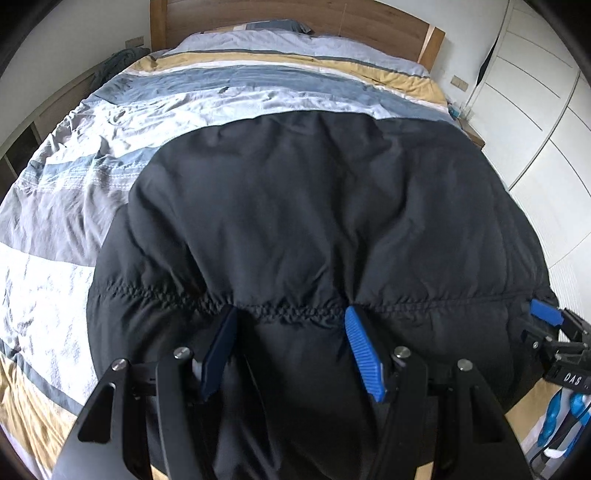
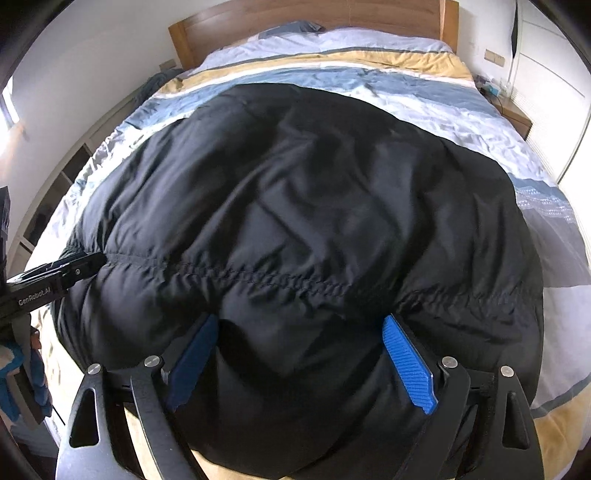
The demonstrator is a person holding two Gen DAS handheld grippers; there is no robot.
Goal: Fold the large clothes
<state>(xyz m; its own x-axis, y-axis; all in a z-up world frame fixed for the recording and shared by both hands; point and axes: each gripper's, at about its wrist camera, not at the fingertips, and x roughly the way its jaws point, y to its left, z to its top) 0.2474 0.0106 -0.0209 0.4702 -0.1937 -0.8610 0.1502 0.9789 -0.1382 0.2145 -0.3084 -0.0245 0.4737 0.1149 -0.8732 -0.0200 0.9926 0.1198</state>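
Note:
A large black puffer jacket (image 1: 295,203) lies spread on the striped bed cover (image 1: 66,192); its stitched, gathered hem band runs across near me. My left gripper (image 1: 291,312) is shut on a bulge of this hem, blue pads pressing into the fabric from both sides. In the right wrist view the jacket (image 2: 295,177) fills the middle, and my right gripper (image 2: 300,319) stands wide with a thick puff of the hem pinched between its pads. The right gripper (image 1: 546,315) shows at the jacket's right corner, the left gripper (image 2: 85,266) at its left corner.
A wooden headboard (image 1: 295,18) and pillows stand at the far end. White wardrobe doors (image 1: 535,110) line the right side, with a nightstand (image 2: 513,110) beside the bed. Low shelves (image 2: 55,192) run along the left wall. A person's blue-gloved hand (image 1: 565,417) holds the right gripper.

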